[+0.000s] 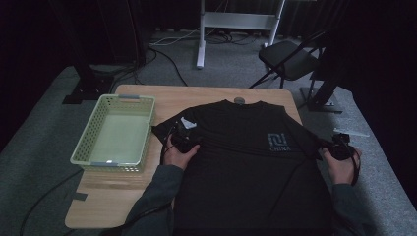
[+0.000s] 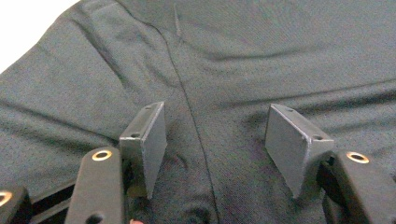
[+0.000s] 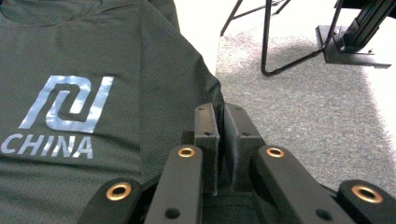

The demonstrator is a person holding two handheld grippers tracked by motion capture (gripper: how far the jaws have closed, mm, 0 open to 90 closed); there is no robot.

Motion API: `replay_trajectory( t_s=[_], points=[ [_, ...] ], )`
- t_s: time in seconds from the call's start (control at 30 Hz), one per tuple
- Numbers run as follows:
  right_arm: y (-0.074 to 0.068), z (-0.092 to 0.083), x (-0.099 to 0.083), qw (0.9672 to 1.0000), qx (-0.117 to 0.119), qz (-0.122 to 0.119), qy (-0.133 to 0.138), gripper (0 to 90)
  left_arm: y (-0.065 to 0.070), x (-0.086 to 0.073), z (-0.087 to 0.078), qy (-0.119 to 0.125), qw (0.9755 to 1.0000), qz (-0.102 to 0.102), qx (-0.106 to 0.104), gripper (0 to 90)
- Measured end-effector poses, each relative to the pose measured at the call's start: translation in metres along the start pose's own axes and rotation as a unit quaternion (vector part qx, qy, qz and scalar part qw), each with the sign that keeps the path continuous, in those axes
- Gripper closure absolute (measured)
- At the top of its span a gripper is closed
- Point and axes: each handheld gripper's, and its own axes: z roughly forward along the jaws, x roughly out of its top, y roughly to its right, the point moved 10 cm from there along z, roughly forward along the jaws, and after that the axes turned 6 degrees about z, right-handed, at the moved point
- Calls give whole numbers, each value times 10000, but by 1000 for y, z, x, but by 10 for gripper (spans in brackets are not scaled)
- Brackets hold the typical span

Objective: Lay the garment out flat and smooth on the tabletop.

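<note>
black short-sleeved knit t-shirt point(image 1: 251, 162) lies spread flat, front up, on the light wooden tabletop point(image 1: 98, 196); collar points to the far edge, hem runs off the near edge. silver-grey "china" logo print point(image 1: 279, 141) sits on the shirt's chest, toward the right sleeve.

left gripper point(image 1: 183, 132) rests on the shirt at its left shoulder, by the sleeve seam. in the left gripper view its jaws stand wide apart over the fabric, the seam point(image 2: 187, 102) running between the pads point(image 2: 156, 140); nothing is pinched, cloth lies flat under the gap. left hand point(image 1: 178, 153) holds it from the near side.

right gripper point(image 1: 338, 147) is at the shirt's right sleeve edge, past the table's right border. in the right gripper view point(image 3: 221, 135) the jaws are drawn nearly together, a thin fold of the black sleeve fabric caught between the pads. right hand point(image 1: 342, 167) holds it from the near side.

pale green perforated plastic basket point(image 1: 91, 130) stands on the tabletop just left of the shirt's left sleeve, close to it; whether they touch i cannot tell. small round grey disc point(image 1: 239, 101) sits on the tabletop just beyond the shirt's collar. black folding chair point(image 1: 290, 59) stands on the grey carpet well beyond the shirt, toward the far right.
</note>
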Motion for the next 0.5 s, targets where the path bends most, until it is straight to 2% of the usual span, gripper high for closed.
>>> replay_trajectory(
  t_s=[0.5],
  points=[
    [18, -4, 5, 9998, -145, 131, 12, 841, 0, 0, 0, -4, 10000, -2, 12, 395]
  ],
)
